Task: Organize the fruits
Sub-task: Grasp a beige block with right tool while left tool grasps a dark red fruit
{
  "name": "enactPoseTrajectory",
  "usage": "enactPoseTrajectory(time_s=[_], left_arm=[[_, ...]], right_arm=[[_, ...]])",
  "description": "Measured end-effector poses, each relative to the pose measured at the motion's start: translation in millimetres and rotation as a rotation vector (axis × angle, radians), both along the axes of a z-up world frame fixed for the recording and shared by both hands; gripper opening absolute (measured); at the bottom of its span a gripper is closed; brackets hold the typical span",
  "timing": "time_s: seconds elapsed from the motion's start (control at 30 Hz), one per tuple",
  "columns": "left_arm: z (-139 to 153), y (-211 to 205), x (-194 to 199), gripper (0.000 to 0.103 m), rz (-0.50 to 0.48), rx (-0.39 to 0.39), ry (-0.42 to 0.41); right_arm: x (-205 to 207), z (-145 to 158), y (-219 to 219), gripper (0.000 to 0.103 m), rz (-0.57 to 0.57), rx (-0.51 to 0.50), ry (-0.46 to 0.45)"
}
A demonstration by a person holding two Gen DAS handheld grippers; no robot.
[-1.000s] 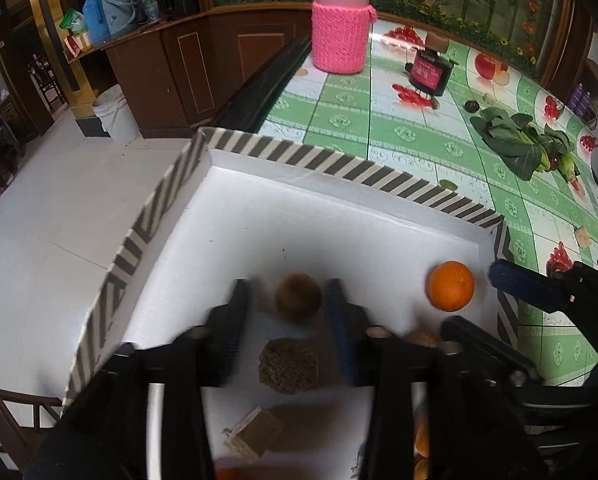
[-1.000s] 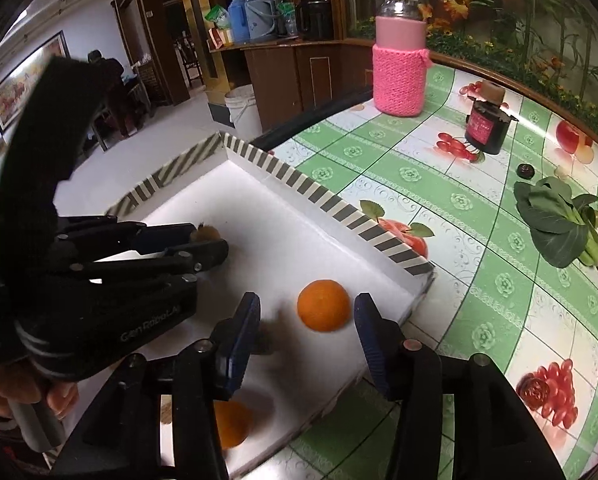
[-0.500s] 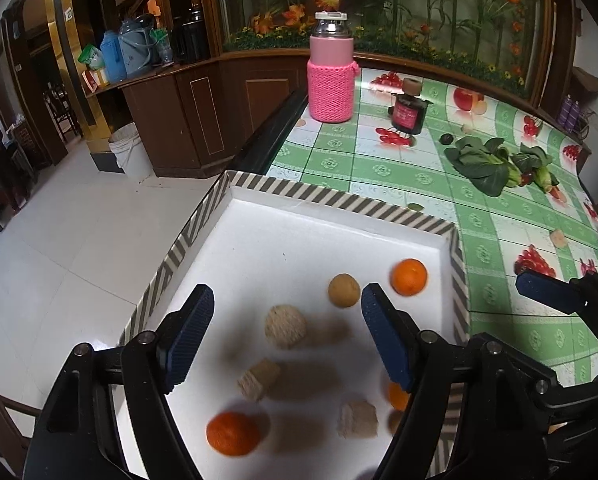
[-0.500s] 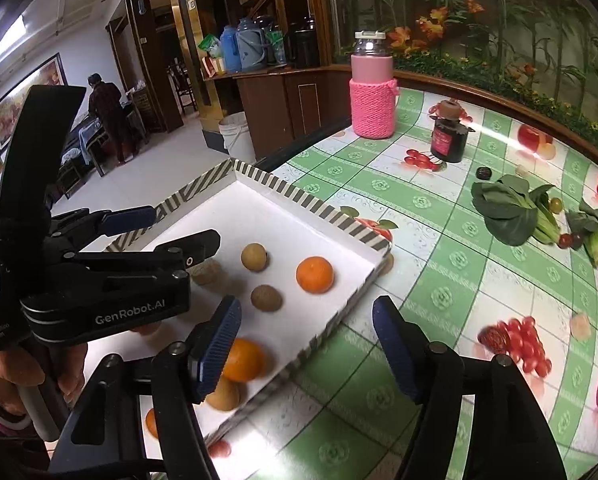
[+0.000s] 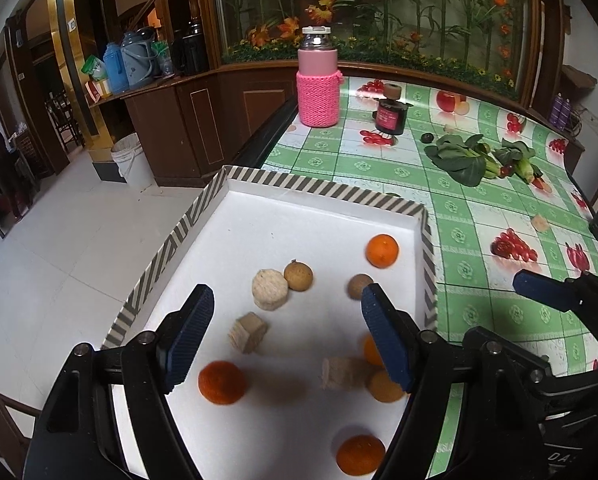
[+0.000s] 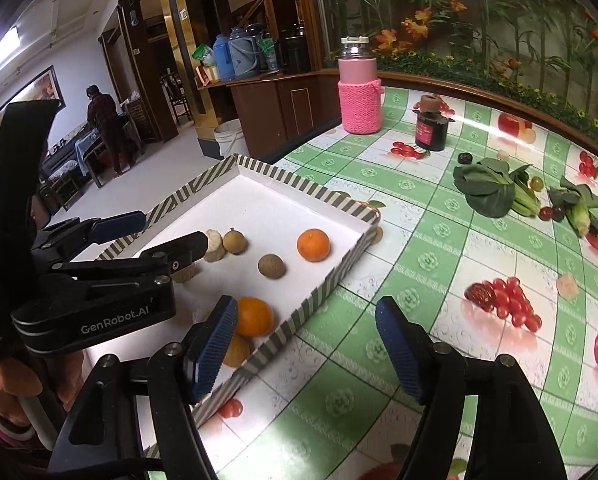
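Hovering above the tray, the left gripper [image 5: 285,332] has its blue-padded fingers [image 5: 189,336] spread wide apart with nothing between them. Below the gap lie two pale, ridged biscuit-like pieces [image 5: 270,289], one hexagonal and the other a smaller block, with a brown longan [image 5: 298,275] touching the hexagonal one. A second brown longan [image 5: 359,286] sits just beside the right finger's tip. A mandarin [image 5: 222,382] lies near the left finger, another mandarin [image 5: 382,250] rests near the tray's far right wall, and a third [image 5: 360,454] sits at the near edge. Partly hidden behind the right finger are one more orange fruit, a pale block and a tan round fruit, bunched together.

The right gripper [image 6: 305,344] hangs over the tablecloth beside the tray's near corner, its fingers [image 6: 399,354] also wide apart and holding nothing. Its left finger overlaps the tray's striped rim in view, with a mandarin [image 6: 253,316] just behind it.

All the fruits lie in the white tray [image 5: 319,188] with a grey-and-white striped rim, which stands on a green-and-white fruit-print tablecloth [image 6: 439,240]. Farther off on the table stand a bottle in a pink knitted sleeve [image 5: 318,92] and a small dark jar [image 5: 391,114], with leafy greens [image 5: 463,158] well apart to the right. A white bucket [image 5: 130,160] stands on the floor beyond the table.
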State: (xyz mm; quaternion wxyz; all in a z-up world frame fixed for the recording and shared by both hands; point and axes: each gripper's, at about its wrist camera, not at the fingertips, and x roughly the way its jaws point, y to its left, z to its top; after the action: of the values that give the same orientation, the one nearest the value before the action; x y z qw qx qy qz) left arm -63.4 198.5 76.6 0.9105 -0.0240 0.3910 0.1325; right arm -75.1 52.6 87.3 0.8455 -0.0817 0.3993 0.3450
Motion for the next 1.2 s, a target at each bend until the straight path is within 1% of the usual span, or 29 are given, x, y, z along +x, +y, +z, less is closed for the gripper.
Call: enactPoseTrajectory(time_s=[0.27, 0.47, 0.63, 0.8, 0.9, 1.03, 1.13, 1.2], left_arm=[[2, -8, -20, 0.077, -0.001, 0.008, -0.023], [4, -4, -37, 0.077, 0.019, 0.018, -0.048], [1, 7, -47, 0.077, 0.046, 0.008, -0.039], [0, 11, -55, 0.077, 0.059, 0.013, -0.043], [-1, 11, -60, 0.077, 0.062, 0.006, -0.050], [-2, 10, -61, 0.077, 0.059, 0.009, -0.039], [2, 0, -59, 0.077, 0.030, 0.015, -0.044], [4, -7, -56, 0.077, 0.004, 0.007, -0.050]], right_arm=[[-15, -2, -8, 0.074, -0.012, 0.006, 0.005], [-28, -6, -10, 0.080, -0.016, 0.023, 0.017], [-43, -15, -3, 0.081, 0.006, 0.002, 0.026], [-53, -16, 1, 0.081, 0.032, -0.019, 0.008], [-53, -16, -2, 0.081, 0.029, -0.012, 0.016], [-50, -16, -10, 0.081, 0.021, -0.010, 0.009], [-38, -8, -32, 0.081, -0.015, -0.002, -0.003], [-26, -5, -52, 0.082, -0.065, -0.018, -0.012]])
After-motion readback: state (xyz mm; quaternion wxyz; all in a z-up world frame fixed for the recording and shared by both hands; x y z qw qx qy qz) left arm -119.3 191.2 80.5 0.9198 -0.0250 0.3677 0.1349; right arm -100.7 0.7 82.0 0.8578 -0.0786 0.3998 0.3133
